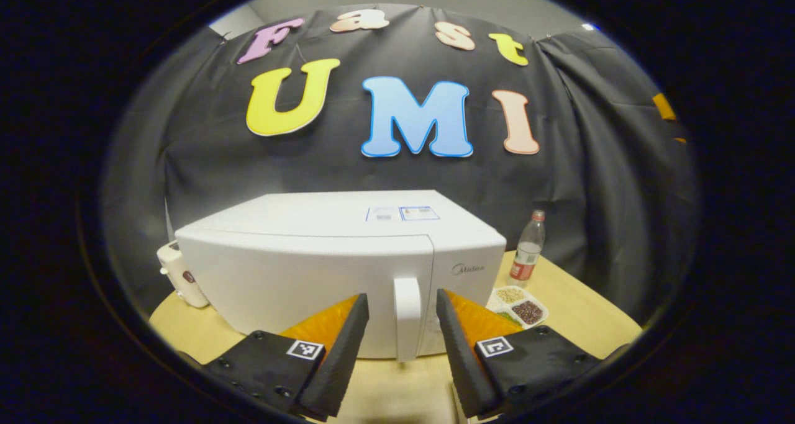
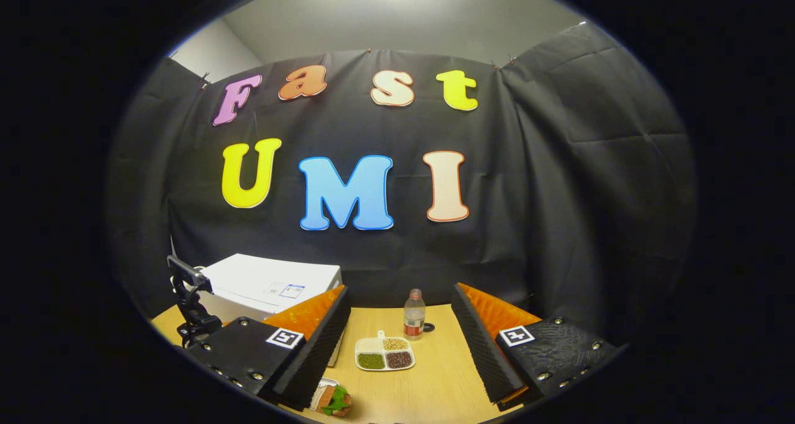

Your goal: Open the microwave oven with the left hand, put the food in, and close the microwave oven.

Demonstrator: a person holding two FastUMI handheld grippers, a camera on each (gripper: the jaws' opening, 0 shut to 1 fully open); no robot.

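Note:
A white microwave oven (image 1: 323, 256) stands shut on the wooden table, its upright door handle (image 1: 407, 315) facing me. In the left gripper view my left gripper (image 1: 402, 312) is open, one finger on each side of the handle, with a gap to it on both sides. The right gripper view shows the microwave (image 2: 267, 284) at the left and my right gripper (image 2: 397, 324) open and empty above the table. The food, a sandwich with green leaves on a small tray (image 2: 334, 400), lies low between its fingers near the front edge.
A divided white dish of beans and grains (image 2: 385, 353) (image 1: 518, 306) sits right of the microwave, a plastic bottle (image 2: 413, 315) (image 1: 529, 250) behind it. A small white appliance (image 1: 180, 275) stands left of the microwave. A black camera mount (image 2: 189, 306) rises at the left.

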